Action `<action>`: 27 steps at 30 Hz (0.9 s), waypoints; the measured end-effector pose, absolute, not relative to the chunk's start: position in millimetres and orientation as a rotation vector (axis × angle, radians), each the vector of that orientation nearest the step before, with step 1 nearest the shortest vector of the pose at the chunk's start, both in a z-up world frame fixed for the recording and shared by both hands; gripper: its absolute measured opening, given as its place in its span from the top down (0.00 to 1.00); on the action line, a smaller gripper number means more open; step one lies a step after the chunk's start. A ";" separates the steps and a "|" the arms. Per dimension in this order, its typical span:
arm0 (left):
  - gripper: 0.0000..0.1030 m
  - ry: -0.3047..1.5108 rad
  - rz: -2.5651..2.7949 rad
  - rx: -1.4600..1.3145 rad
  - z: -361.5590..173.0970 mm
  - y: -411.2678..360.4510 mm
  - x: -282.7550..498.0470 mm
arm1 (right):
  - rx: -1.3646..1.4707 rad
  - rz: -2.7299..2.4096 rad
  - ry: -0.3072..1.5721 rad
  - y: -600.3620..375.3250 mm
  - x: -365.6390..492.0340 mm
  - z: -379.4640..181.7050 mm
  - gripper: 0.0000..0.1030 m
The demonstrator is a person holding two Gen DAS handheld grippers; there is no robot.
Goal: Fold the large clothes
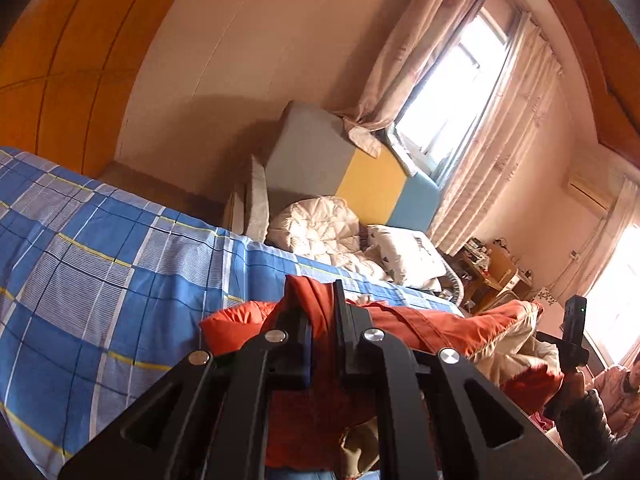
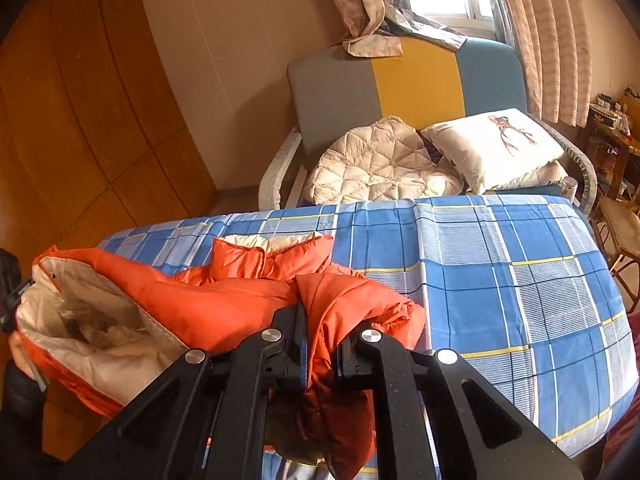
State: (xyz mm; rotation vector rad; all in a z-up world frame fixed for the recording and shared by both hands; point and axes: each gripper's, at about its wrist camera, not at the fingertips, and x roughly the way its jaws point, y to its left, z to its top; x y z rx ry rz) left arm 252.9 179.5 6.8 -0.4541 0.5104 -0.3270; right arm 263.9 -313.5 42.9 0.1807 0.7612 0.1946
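From the left wrist view, the left gripper has its jaws nipped tight on a fold of the orange jacket; the fabric bunches up between the two black fingers and hangs below them; the rest of the jacket trails off to the right over the near edge of the checked bedspread, its pale lining showing; at the far right a hand holds the other gripper upright, though its jaws cannot be read from here.

From the right wrist view, the right gripper is likewise clamped on a pinch of jacket, a ridge of orange cloth squeezed between the fingers and drooping beneath; the garment lies crumpled on the near left part of the bedspread, collar towards the far side, lining open at the left, part of it hanging off the bed edge; the chair with its cushions stands beyond.

To my eye this is the lift-and-spread stage; it wants both grips kept firm, the two hands drawn apart until the cloth is taut, and the jacket laid flat on the open checks to the right before any fold; slack between the hands would leave creases.
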 end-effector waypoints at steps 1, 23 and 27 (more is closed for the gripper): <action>0.92 0.523 -0.321 -0.457 3.1 179.4 265.8 | 0.183 0.184 0.770 -313.4 273.6 38.0 0.92; 0.92 0.840 -0.141 -0.511 -111.3 165.4 432.1 | 0.363 0.044 1.034 -338.4 405.7 -80.6 0.90; 0.89 0.856 -0.114 -0.499 -117.9 161.3 443.6 | 0.422 0.052 1.040 -344.3 412.1 -84.2 0.81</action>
